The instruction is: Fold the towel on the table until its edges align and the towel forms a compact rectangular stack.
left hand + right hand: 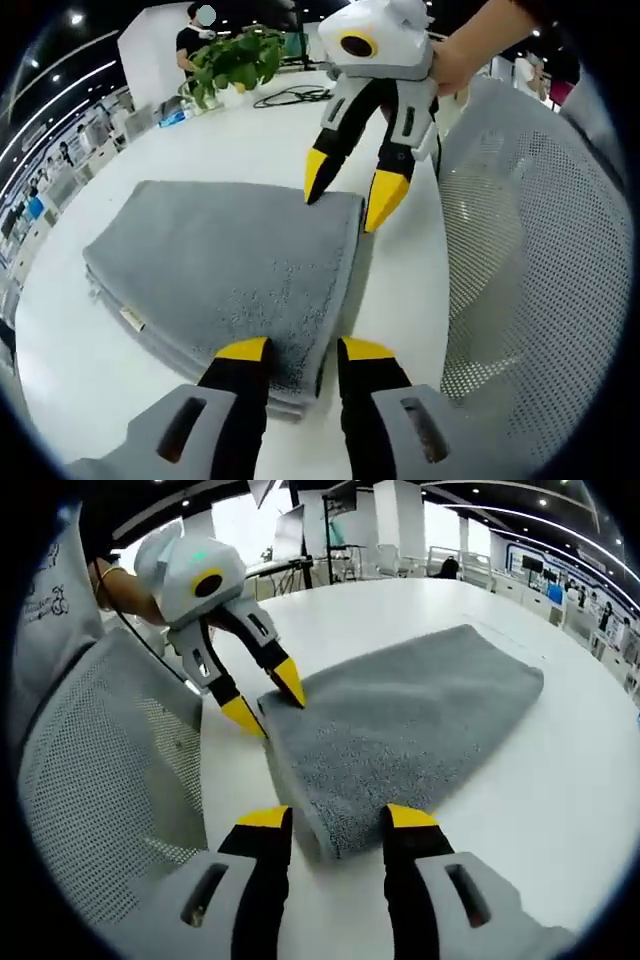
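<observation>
White round table (pixel 150 150) is carrying the grey terry towel (pixel 235 275), already looking stacked into a neat rectangle, with left gripper (pixel 303 350) and right gripper (pixel 338 818) both spread, straddling its near edge, gripping nothing.

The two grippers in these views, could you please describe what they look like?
Both match: the right gripper and the left gripper each have a rounded white head bearing a yellow-ringed black disc, black linkage arms and two jaws ending in pointed yellow tips. The left one's head shows a small green light. Seen from behind, each body is grey with slotted openings.
</observation>
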`<state>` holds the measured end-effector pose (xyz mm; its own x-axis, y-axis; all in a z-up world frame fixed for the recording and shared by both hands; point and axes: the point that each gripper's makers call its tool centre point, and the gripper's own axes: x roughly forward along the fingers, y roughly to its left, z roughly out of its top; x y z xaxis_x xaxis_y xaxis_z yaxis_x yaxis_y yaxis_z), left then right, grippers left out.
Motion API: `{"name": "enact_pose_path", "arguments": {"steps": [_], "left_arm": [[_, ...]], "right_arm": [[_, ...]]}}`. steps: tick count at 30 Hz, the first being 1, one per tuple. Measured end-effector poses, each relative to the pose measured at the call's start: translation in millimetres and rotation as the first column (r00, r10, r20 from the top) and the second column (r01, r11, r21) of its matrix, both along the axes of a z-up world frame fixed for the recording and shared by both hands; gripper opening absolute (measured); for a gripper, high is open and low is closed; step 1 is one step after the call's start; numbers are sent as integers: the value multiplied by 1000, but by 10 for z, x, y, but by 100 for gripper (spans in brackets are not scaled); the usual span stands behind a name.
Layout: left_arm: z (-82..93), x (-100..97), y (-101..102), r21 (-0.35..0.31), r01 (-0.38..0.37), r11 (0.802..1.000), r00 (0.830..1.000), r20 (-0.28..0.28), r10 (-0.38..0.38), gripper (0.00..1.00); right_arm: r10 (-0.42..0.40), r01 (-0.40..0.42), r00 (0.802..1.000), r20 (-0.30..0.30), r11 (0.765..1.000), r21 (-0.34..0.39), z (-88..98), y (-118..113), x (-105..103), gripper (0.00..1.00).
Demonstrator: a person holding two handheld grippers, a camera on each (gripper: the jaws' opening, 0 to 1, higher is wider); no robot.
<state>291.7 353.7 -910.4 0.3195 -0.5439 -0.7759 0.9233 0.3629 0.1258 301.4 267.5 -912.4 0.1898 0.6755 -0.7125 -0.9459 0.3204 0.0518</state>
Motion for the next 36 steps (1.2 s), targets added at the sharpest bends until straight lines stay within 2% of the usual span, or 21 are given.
{"name": "enact_pose_path", "arguments": {"steps": [2,6,8,10,13,17,20,26,36], "left_arm": [[-1,1,4,8,11,1000,1000,4,-11,26],[-6,13,11,21,33,999,999,13,-34,25],[-15,17,6,25,44,999,999,16,-45,24],[-14,19,5,26,46,999,999,9,-46,24],[-22,33,4,26,48,999,999,10,-48,23],[-35,51,2,39,65,997,998,5,-65,20],[-41,89,4,69,95,993,995,27,-97,15],[-34,126,-11,66,89,994,995,26,-91,11],[-27,135,-11,77,88,993,995,39,-91,10]], "right_arm": [[52,-50,997,50,998,-39,-2,14,-22,37],[93,-86,991,97,993,-78,-78,3,-10,36],[147,-128,977,153,984,-126,-94,-16,2,34],[112,-100,986,126,990,-98,-107,-9,4,34],[103,-93,986,134,992,-79,-118,-9,20,33],[97,-87,985,140,993,-77,-98,-5,17,31],[101,-90,984,149,993,-80,-97,-3,36,27],[96,-81,983,156,992,-97,-82,-3,75,19],[80,-66,983,165,994,-87,-86,-6,87,18]]}}
